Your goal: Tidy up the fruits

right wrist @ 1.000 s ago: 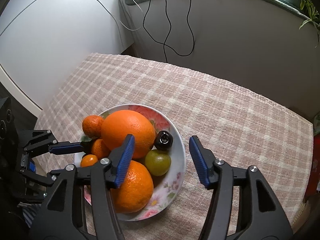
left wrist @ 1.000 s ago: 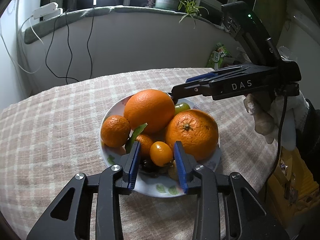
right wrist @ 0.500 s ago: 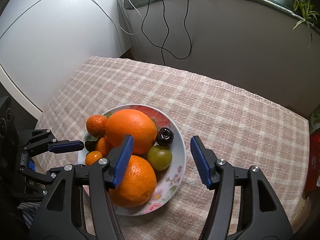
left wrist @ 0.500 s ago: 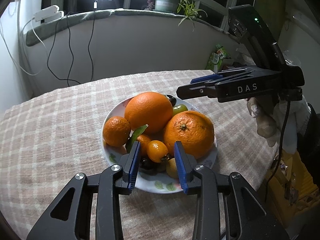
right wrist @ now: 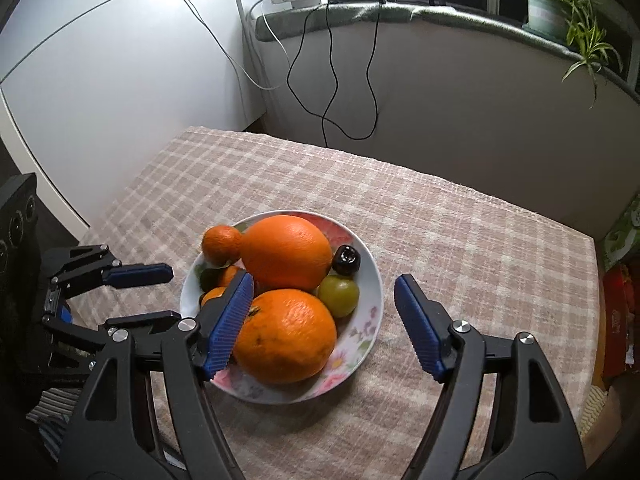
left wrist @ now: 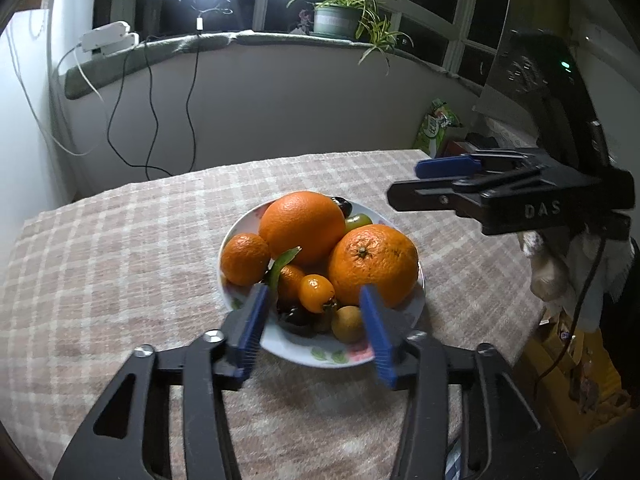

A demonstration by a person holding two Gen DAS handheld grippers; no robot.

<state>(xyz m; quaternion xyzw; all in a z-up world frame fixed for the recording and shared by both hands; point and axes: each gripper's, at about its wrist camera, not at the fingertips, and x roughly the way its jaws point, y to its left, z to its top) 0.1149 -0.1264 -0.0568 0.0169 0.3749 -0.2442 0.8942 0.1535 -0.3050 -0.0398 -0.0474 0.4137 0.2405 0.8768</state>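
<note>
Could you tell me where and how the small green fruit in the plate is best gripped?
Grip the green fruit across its round middle, coming from above on the plate's open rim side with the right gripper; oranges crowd its other side, and a dark fruit sits just behind.

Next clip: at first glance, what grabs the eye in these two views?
A floral plate heaped with fruit sits mid-table on the checked tablecloth, dominated by two big oranges: one at the back, one nearer the right wrist camera. Both grippers, left and right, hang open over the plate's edges, holding nothing. A spider plant stands on the window ledge behind.
</note>
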